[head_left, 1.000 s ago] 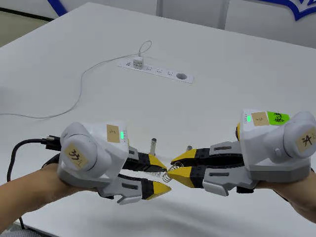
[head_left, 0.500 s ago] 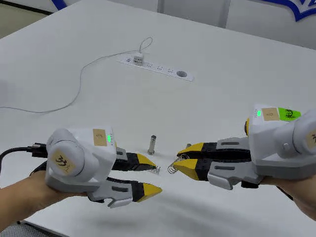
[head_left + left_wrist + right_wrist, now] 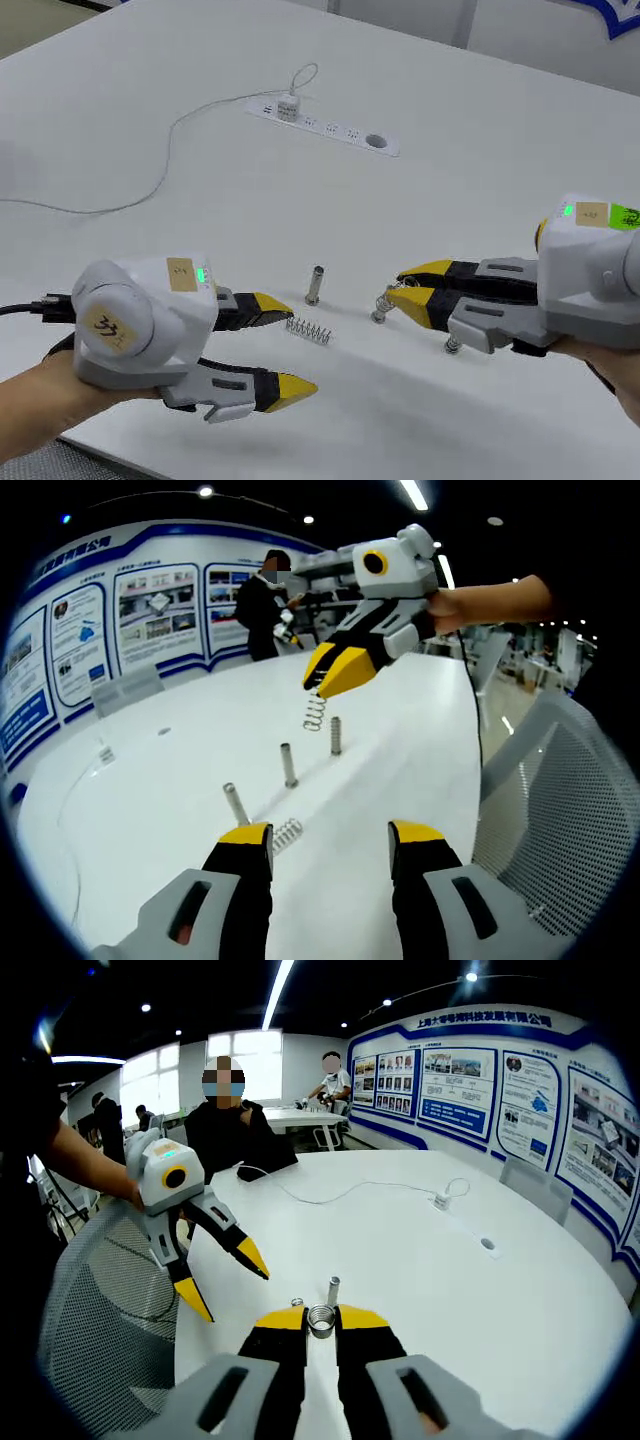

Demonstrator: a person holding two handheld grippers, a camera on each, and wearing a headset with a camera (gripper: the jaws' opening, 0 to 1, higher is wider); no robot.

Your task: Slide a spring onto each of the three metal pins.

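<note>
While the right gripper's (image 3: 395, 285) jaws are clamping a spring (image 3: 314, 712) upright above a pin (image 3: 336, 736), the left gripper's (image 3: 330, 832) jaws are gaping.

left gripper (image 3: 302, 344) withdrawn, right gripper (image 3: 396, 285) carried spring (image 3: 320, 1318) beside pin (image 3: 335, 736)

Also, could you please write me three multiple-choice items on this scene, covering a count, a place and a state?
1. How many metal pins stand on the table? A) one B) six C) three
2. Where is the loose spring? A) over a pin B) flat on the table C) on the floor
3. What state is the left gripper in? A) open B) shut on a spring C) shut on a pin
Answers: C, the left gripper view shows three upright; B, it lies on the table beside the left gripper; A, its fingers are spread with nothing between them, while the right gripper pinches the other spring.
</note>
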